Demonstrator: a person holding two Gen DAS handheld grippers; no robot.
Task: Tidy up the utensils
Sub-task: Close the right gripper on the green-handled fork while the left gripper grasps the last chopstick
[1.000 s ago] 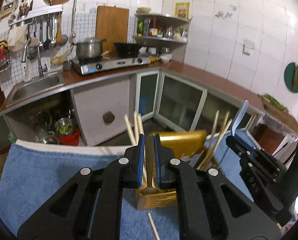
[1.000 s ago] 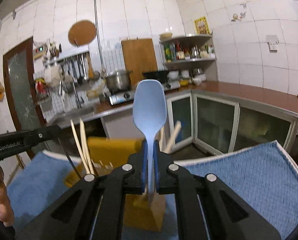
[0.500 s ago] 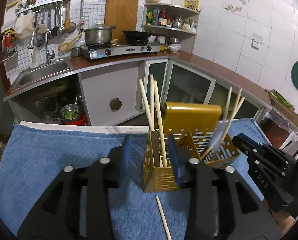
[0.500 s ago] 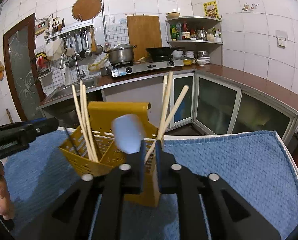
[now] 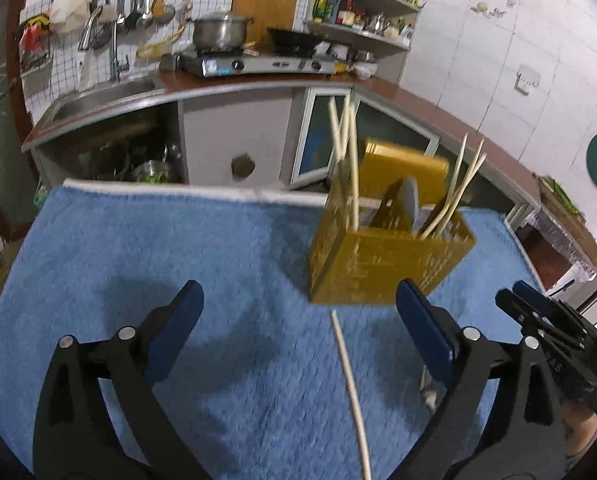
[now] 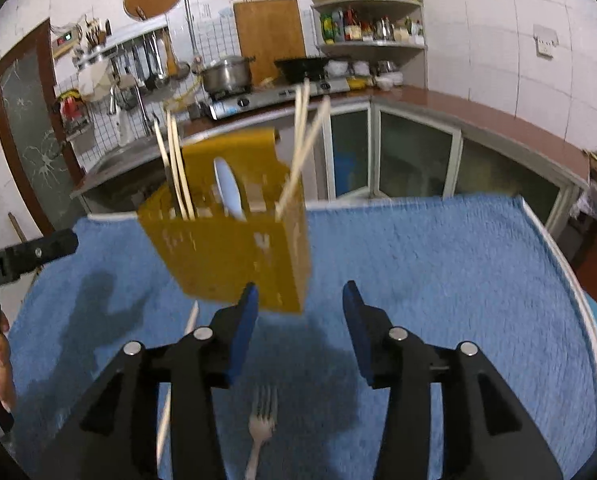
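From my left wrist camera, the left gripper [image 5: 298, 312] is spread wide with nothing between its blue pads [image 5: 178, 332], hanging over the blue towel [image 5: 146, 248]. The yellow utensil holder [image 5: 382, 256] stands on the towel ahead and a little to the right, past the fingertips. Chopsticks [image 5: 348, 160] rise from its left compartment, another pair [image 5: 456, 196] leans out on the right, and the pale blue spoon [image 5: 410, 204] sits between them in the middle. One loose chopstick [image 5: 350, 384] lies flat on the towel just in front of the holder, between my fingers. The right gripper [image 5: 546, 320] shows at the right edge.

Over to the right wrist camera: the right gripper [image 6: 298, 300] is open too, holding nothing, its left pad [image 6: 244, 328] overlapping the holder's lower edge in view. A fork [image 6: 260, 420] lies on the towel between the fingers, tines toward the holder, and the loose chopstick shows at its left.
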